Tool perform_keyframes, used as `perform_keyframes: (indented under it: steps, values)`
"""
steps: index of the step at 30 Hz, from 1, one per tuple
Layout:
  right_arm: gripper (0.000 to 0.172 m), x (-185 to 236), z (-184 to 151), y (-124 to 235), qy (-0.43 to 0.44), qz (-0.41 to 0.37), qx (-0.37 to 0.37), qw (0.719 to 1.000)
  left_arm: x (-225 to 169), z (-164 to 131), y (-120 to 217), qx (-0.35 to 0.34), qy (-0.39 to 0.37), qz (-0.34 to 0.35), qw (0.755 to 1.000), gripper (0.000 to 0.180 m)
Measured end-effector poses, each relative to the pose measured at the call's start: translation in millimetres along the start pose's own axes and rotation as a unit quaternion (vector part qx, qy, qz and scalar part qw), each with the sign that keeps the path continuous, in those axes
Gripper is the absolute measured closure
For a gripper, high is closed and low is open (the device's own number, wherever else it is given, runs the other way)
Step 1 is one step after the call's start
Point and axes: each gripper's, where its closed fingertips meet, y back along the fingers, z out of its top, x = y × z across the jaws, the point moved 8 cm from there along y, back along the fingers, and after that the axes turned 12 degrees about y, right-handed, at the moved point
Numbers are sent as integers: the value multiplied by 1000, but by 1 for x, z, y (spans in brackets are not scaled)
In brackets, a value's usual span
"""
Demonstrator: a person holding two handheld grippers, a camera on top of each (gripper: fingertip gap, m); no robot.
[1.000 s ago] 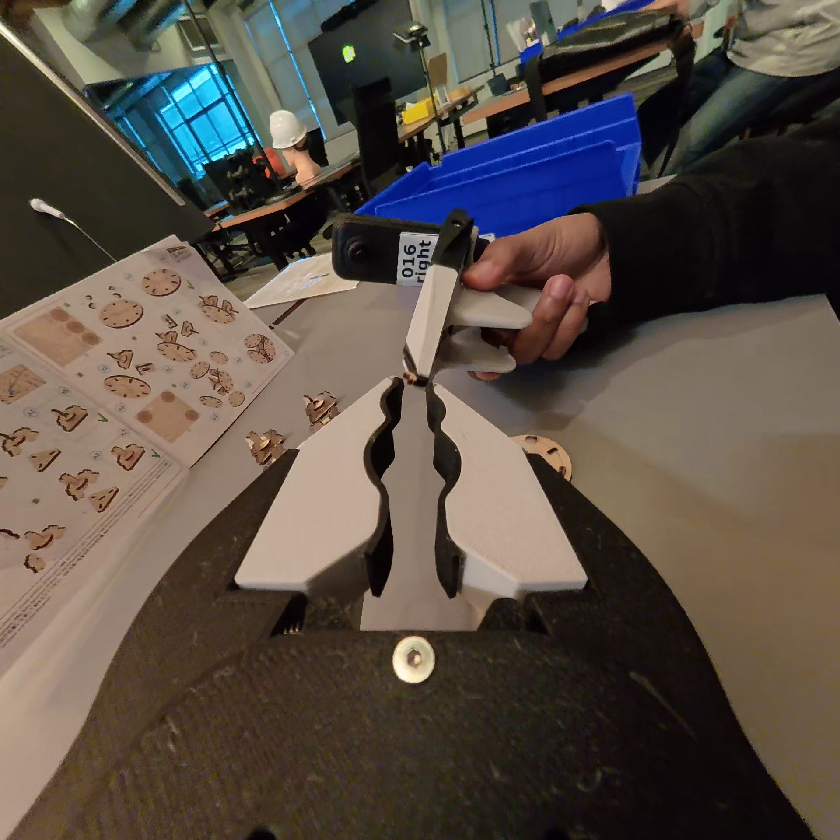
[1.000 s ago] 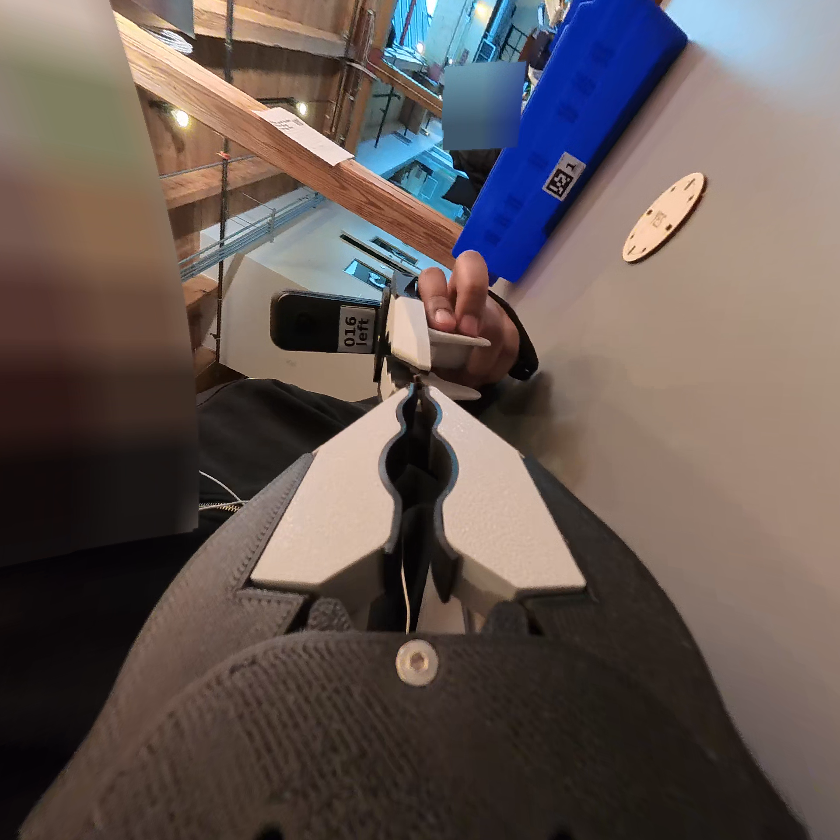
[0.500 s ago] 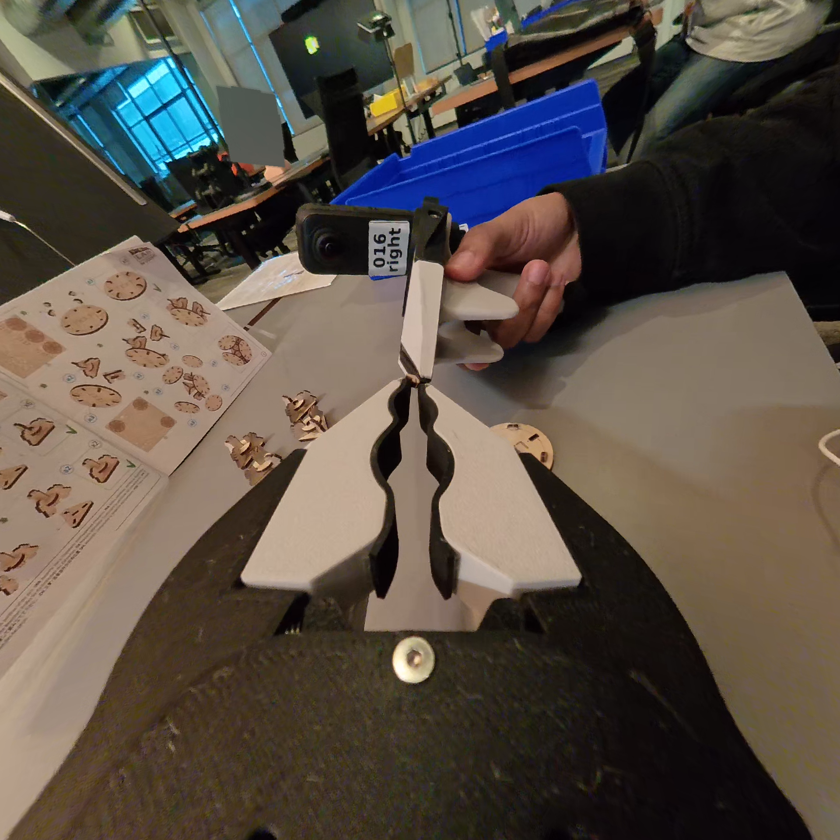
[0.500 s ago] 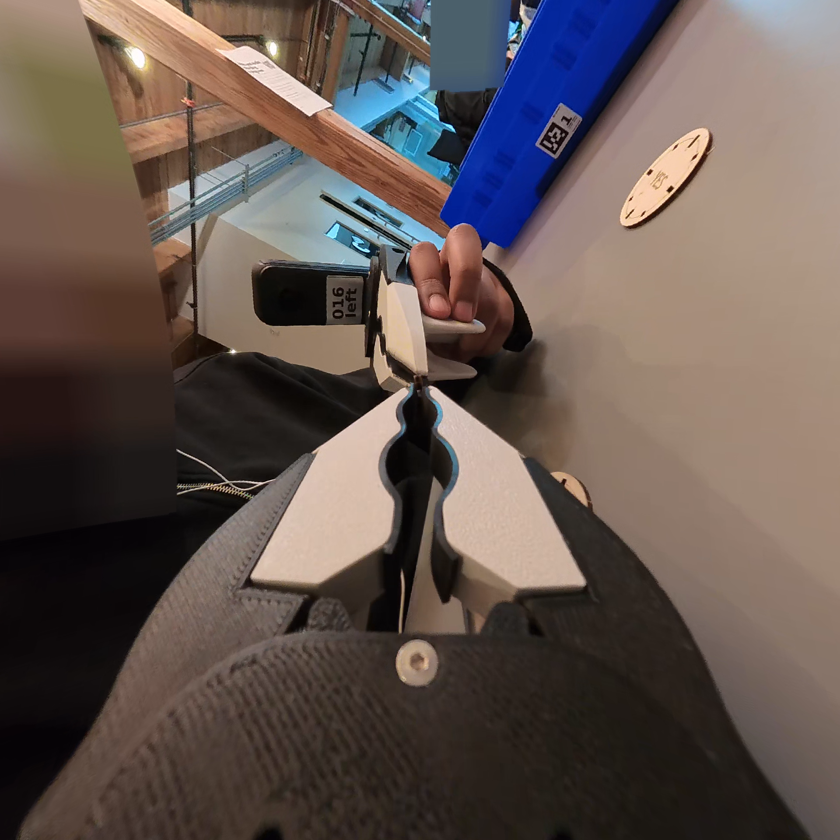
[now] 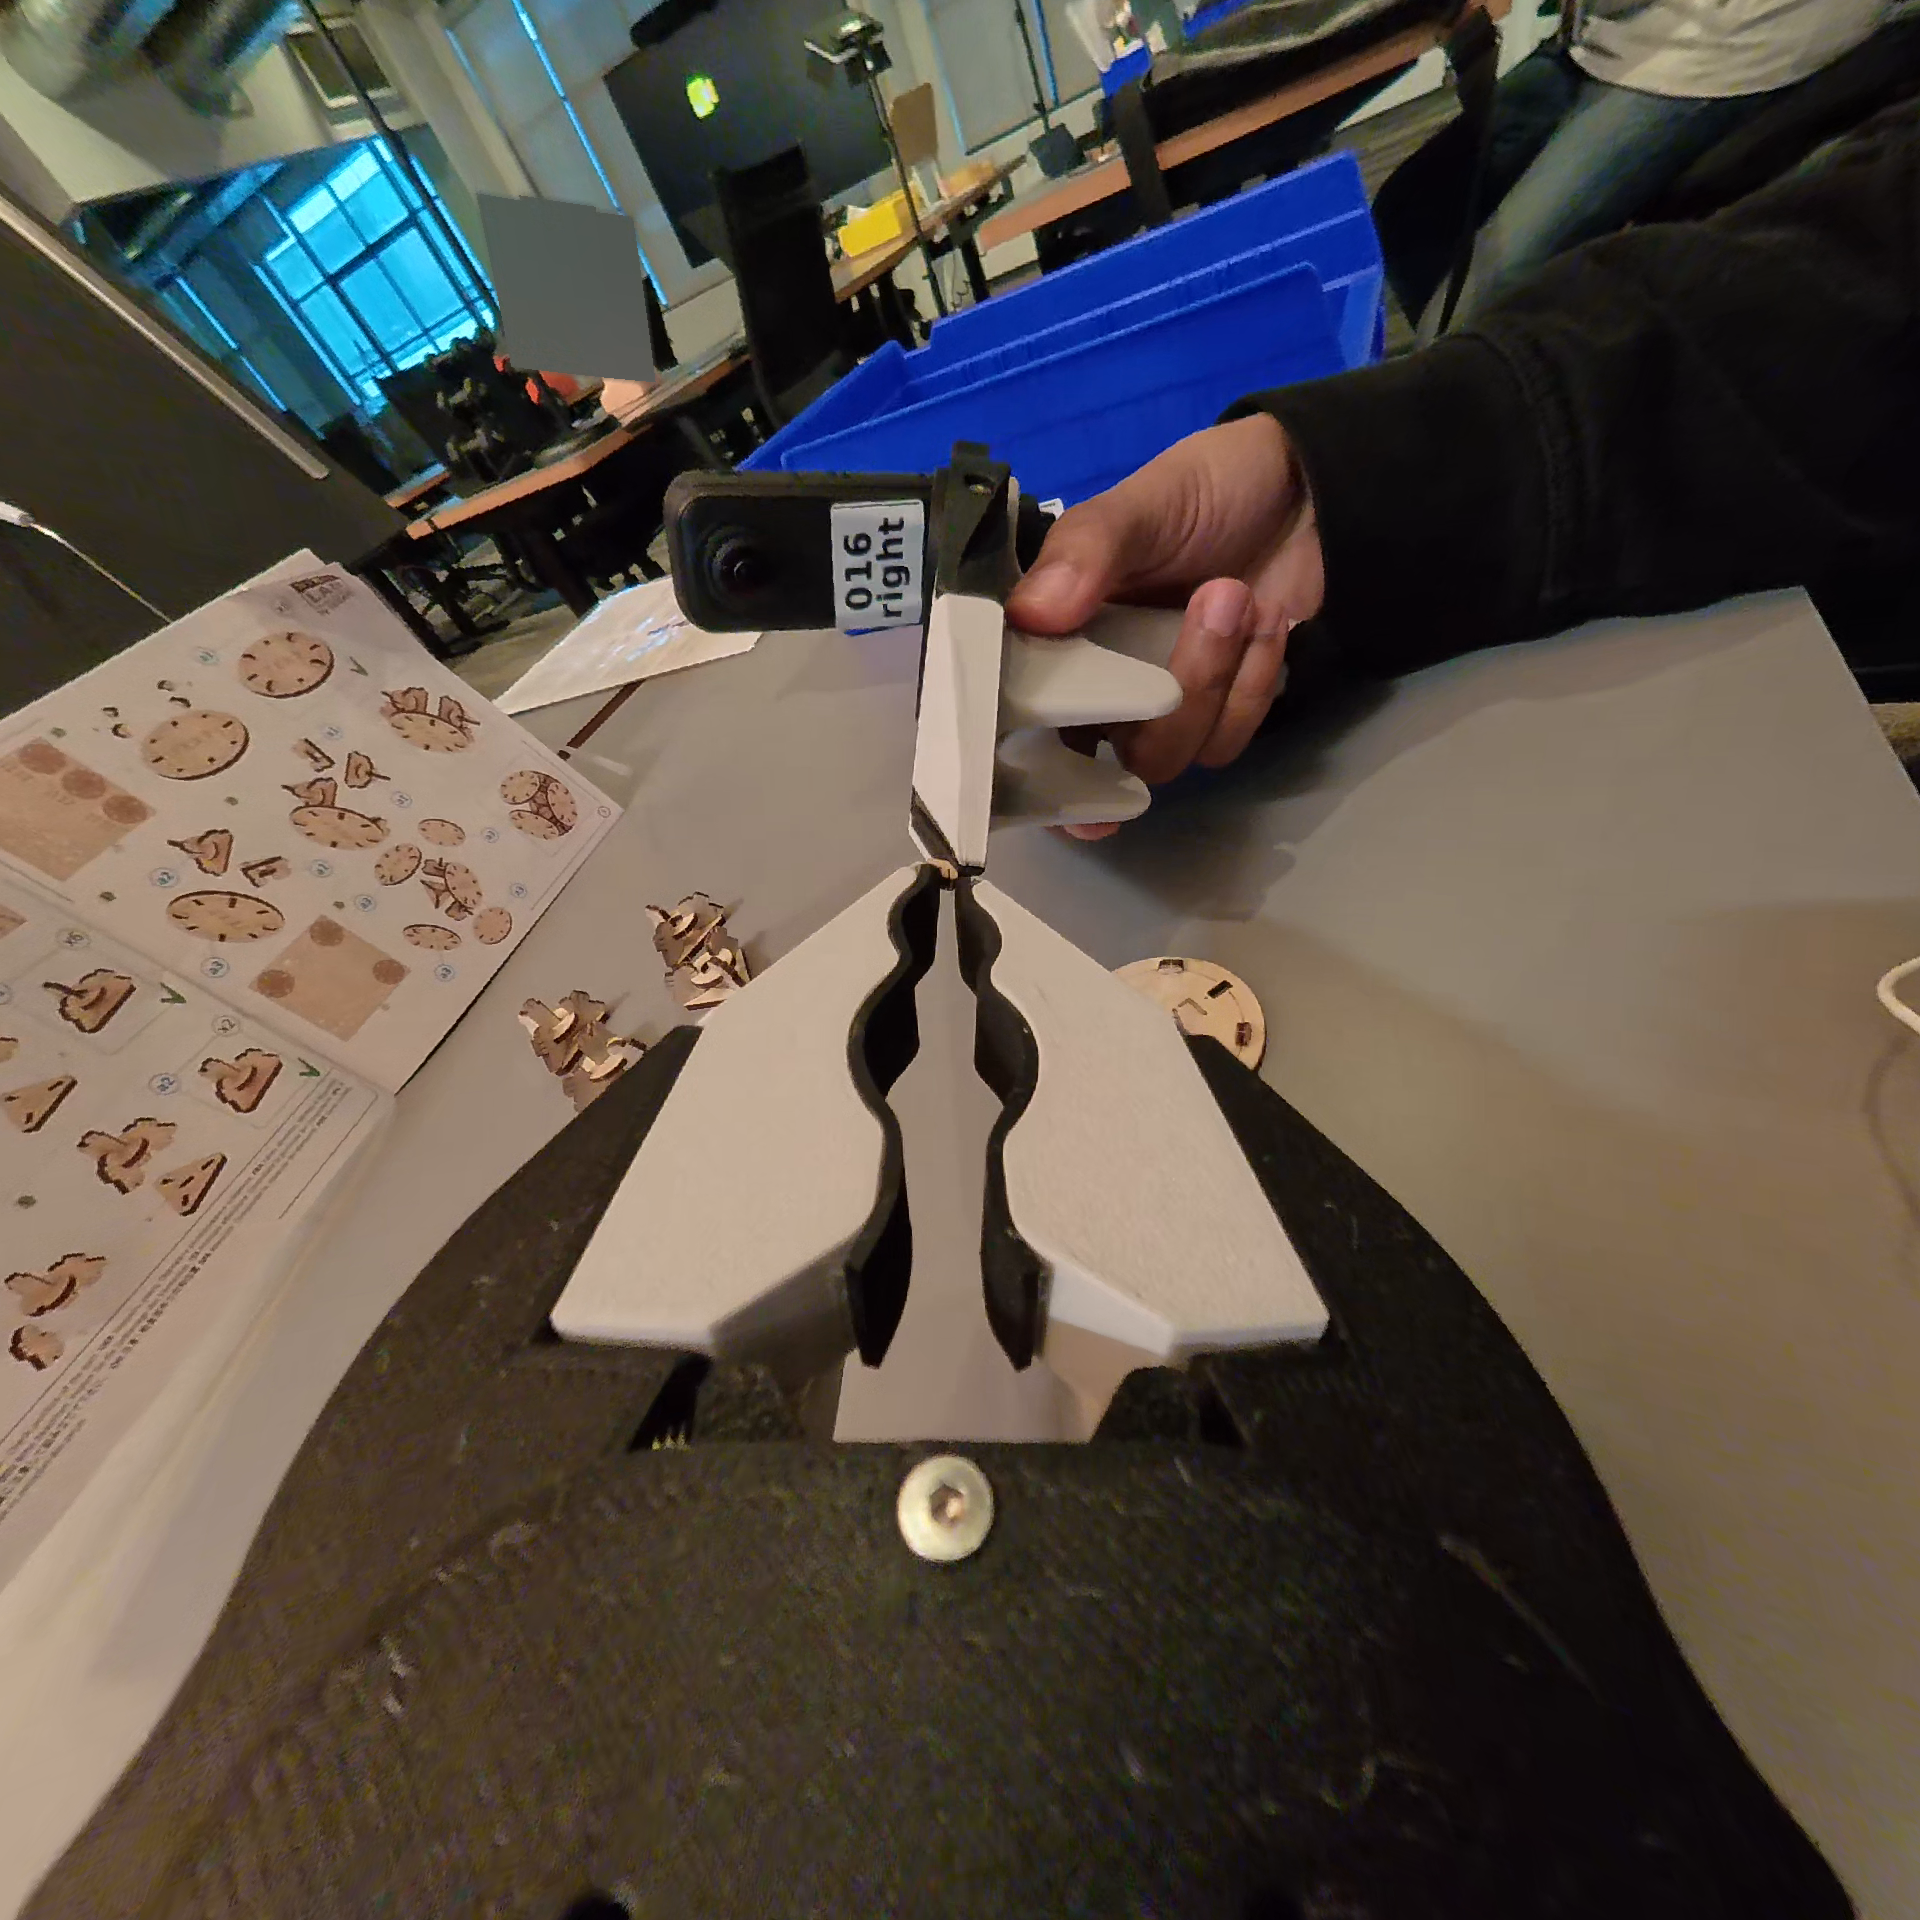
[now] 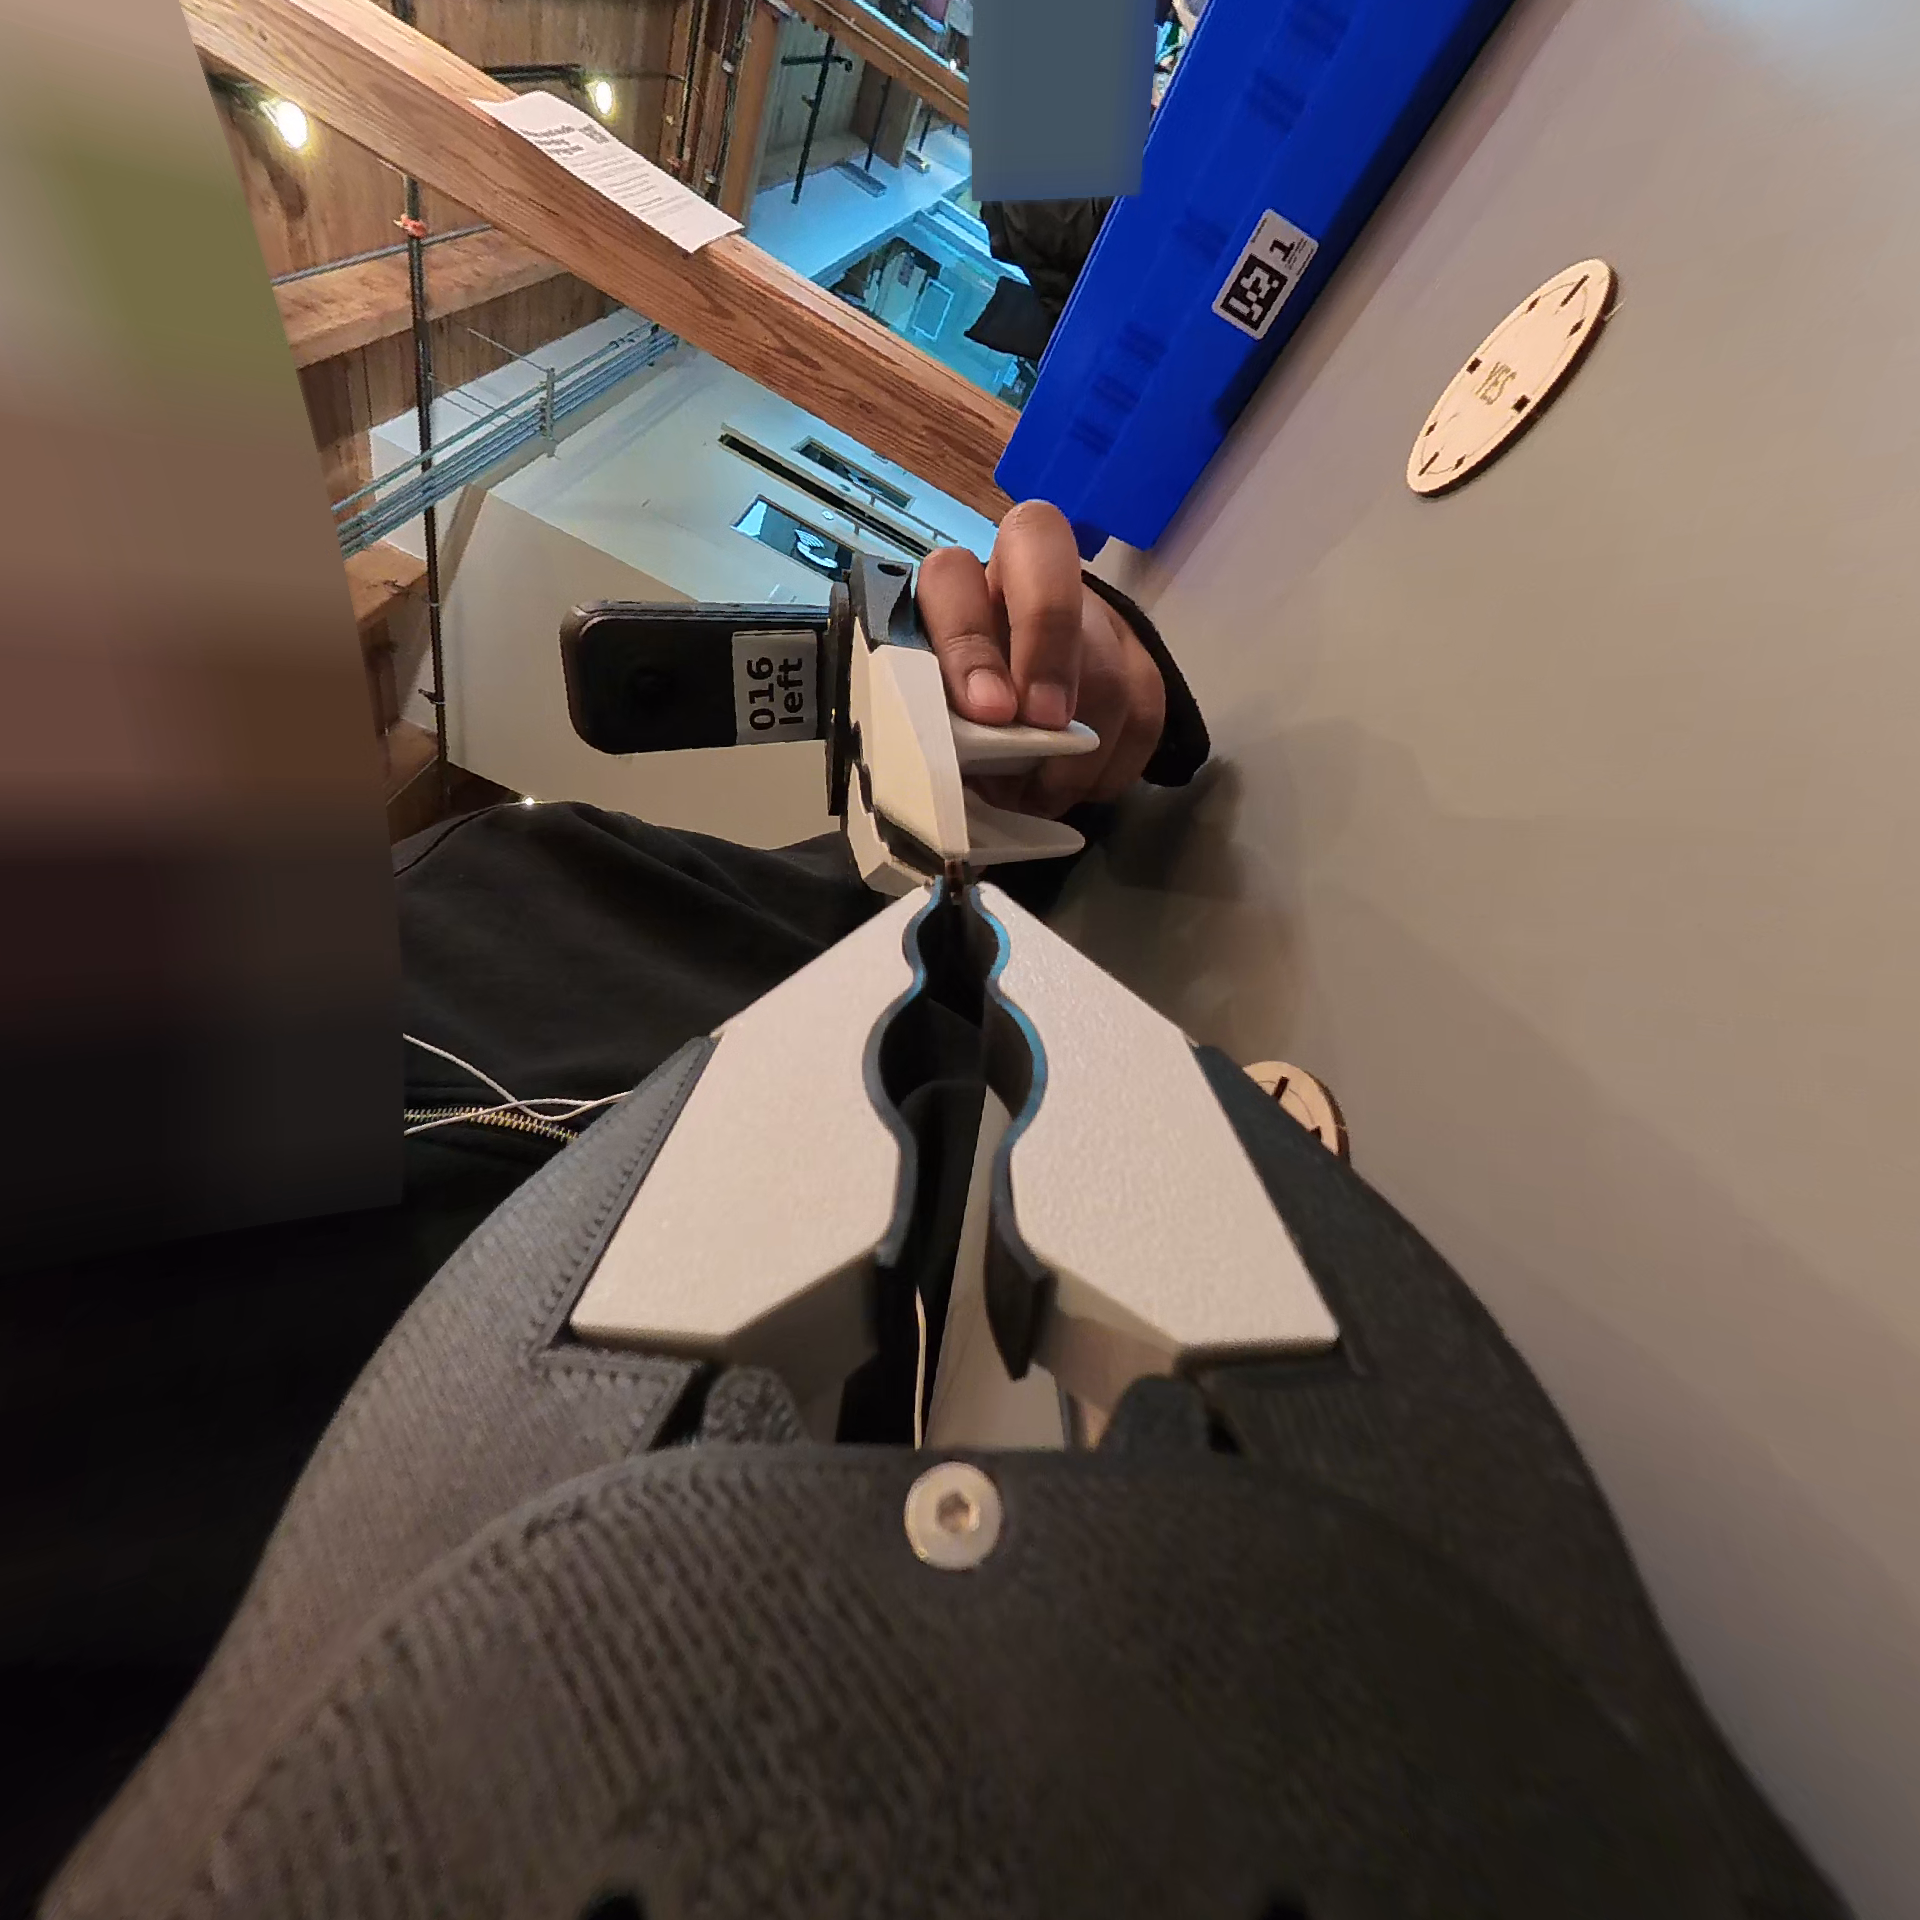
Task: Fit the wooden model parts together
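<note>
The left gripper (image 5: 948,878) and the right gripper (image 5: 951,854) meet tip to tip above the grey table (image 5: 1558,935), both closed on one tiny wooden piece (image 5: 943,871) pinched between them. A wooden disc (image 5: 1205,1003) lies just beside them, small wooden figures (image 5: 582,1039) nearby, and a blue bin (image 5: 1091,353) behind.
</note>
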Motion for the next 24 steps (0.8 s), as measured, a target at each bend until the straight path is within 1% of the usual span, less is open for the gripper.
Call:
perform_keyframes:
  steps: [4, 6, 9, 16, 19, 24]
  values:
    - [170, -1, 1, 0, 1, -2, -6, 1000, 1, 0, 0, -1, 1, 2, 1000, 180]
    - [165, 0, 1, 0, 1, -1, -8, 1000, 1, 0, 0, 0, 0, 3, 1000, 180]
    - [162, 0, 2, 1, 3, -6, -15, 1000, 1, 0, 0, 2, -1, 5, 1000, 180]
    - [165, 0, 2, 1, 7, -8, -16, 1000, 1, 0, 0, 3, 0, 6, 1000, 180]
    - [171, 1, 3, 1, 12, -13, -19, 1000, 1, 0, 0, 0, 2, 6, 1000, 180]
    - [172, 2, 3, 1, 19, -15, -15, 1000, 1, 0, 0, 0, 2, 5, 1000, 180]
